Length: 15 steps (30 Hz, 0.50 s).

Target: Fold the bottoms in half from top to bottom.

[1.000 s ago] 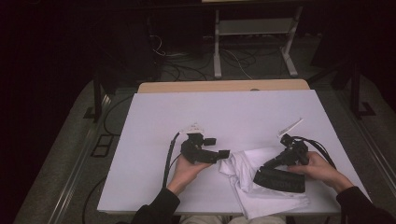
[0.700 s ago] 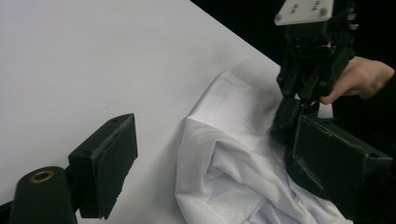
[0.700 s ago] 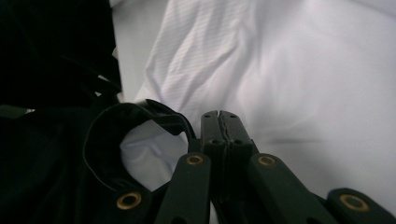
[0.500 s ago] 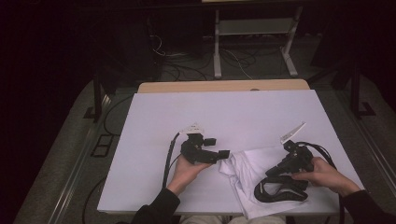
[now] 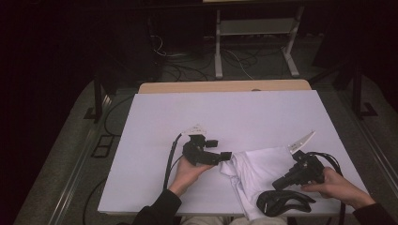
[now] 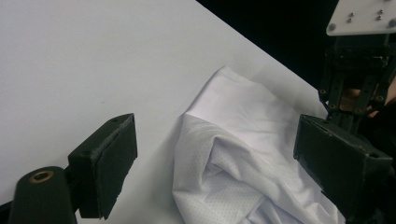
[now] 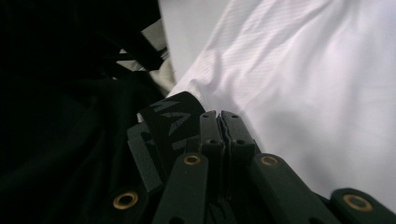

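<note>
A white mesh garment (image 5: 260, 168) lies crumpled at the front right of the white table (image 5: 234, 112). My left gripper (image 5: 219, 149) rests on the table at its left edge, open, and the cloth's folded corner (image 6: 243, 140) lies between the wide-apart jaws, untouched by them. My right gripper (image 5: 278, 184) is over the garment's near right side, its jaws pressed together. A black garment (image 5: 284, 204) curls in a loop just below it at the table's front edge. In the right gripper view its lettered black band (image 7: 170, 116) lies against the shut tips of the right gripper (image 7: 219, 114), with white cloth (image 7: 317, 84) beyond.
The left gripper's black cable (image 5: 170, 157) trails toward the table's front edge. A wooden strip (image 5: 225, 86) borders the far side. Beyond it the dark floor holds loose cables (image 5: 187, 61) and a metal stand (image 5: 256, 33). The far half of the table is bare.
My right gripper has moved toward the front edge and slightly right. The black garment went with it, from lying flat on the white cloth to a loop at the edge. The left gripper stayed still.
</note>
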### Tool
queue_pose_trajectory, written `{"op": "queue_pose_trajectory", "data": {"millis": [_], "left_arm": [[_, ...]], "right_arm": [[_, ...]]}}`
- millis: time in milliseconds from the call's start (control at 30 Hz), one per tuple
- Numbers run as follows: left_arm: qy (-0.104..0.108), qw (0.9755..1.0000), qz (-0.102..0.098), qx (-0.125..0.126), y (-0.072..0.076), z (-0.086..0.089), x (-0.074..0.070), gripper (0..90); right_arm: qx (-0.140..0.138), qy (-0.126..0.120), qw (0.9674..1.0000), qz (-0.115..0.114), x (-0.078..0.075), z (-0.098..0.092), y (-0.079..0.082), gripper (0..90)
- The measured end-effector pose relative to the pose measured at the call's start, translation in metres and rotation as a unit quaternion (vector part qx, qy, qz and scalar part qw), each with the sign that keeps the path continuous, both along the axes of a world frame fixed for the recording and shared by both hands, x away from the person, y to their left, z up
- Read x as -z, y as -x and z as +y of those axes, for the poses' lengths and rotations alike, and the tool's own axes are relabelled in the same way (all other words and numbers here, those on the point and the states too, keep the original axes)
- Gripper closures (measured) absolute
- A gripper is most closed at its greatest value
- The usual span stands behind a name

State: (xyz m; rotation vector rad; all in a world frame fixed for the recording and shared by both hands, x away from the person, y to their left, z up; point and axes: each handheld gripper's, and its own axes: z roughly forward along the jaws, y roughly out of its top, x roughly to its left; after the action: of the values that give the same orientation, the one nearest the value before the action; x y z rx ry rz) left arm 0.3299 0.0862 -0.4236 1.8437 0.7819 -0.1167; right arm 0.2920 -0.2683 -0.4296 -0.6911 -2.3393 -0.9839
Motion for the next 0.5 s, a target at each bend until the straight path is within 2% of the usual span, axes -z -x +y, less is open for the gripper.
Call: {"op": "queue_pose_trajectory", "data": {"millis": [100, 233, 500], "left_arm": [[0.0, 1.0, 0.002, 0.0, 0.0, 0.0, 0.001, 12.5], [0.0, 1.0, 0.01, 0.0, -0.001, -0.001, 0.004, 12.5], [-0.007, 0.9998, 0.017, 0.007, -0.001, -0.006, 0.008, 12.0]], "right_arm": [[-0.01, -0.005, 0.9999, -0.001, -0.001, -0.001, 0.007, 86.0], [-0.02, -0.027, 0.9994, 0.002, 0.0, -0.001, 0.014, 86.0], [-0.066, 0.02, 0.9976, 0.006, 0.014, 0.014, 0.023, 86.8]]}}
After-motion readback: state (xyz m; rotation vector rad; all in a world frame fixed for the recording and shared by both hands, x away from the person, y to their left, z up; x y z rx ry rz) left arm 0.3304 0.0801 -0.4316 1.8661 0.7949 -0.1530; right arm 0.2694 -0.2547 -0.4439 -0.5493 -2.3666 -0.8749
